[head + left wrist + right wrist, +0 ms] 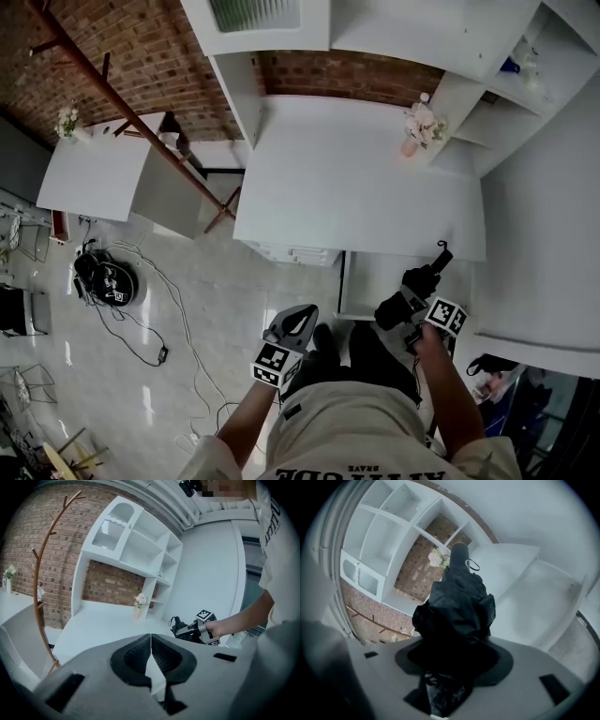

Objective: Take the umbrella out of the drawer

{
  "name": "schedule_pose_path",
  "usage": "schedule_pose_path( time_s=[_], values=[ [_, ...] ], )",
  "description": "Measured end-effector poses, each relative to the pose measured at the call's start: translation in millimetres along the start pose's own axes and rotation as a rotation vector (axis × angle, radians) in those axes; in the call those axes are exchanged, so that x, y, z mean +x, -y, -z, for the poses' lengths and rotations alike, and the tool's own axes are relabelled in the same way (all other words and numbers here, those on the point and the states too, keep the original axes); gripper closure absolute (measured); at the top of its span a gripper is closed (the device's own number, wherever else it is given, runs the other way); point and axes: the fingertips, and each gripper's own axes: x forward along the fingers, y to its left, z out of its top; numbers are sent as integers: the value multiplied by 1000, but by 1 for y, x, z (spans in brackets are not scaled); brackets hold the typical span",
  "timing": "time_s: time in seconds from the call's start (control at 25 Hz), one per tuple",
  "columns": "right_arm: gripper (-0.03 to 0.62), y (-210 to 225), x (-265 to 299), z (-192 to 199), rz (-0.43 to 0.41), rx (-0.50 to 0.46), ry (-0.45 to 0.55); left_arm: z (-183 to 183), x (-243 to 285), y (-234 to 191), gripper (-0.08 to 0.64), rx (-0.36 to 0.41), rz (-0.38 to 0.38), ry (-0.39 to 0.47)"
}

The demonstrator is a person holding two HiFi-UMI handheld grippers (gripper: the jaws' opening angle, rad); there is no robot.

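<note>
Brick wall (159, 37) behind a white desk (347, 187) (shelving (506, 94) above), pale glossy floor (216, 309), wooden coat stand (122, 98).

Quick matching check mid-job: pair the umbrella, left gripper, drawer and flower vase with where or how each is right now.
1 umbrella
2 left gripper
3 drawer
4 flower vase

A open, under the desk
B jaws together, empty
C standing on the desk's far right corner
D clamped in the right gripper

Pairs: 1-D, 2-B, 3-A, 4-C

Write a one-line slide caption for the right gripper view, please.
The right tongs hold a folded black umbrella above the open white drawer.
</note>
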Motion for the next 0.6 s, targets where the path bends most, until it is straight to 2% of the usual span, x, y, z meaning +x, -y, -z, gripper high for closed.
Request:
schedule_pose_path(
  time_s=[0.36, 0.6],
  values=[
    [347, -44, -74, -20, -59, -283, 112, -31, -1, 21, 535, 41, 87, 53],
    [347, -64, -128, -38, -131, -388, 203, -44, 10, 46, 535, 68, 99, 72]
  ],
)
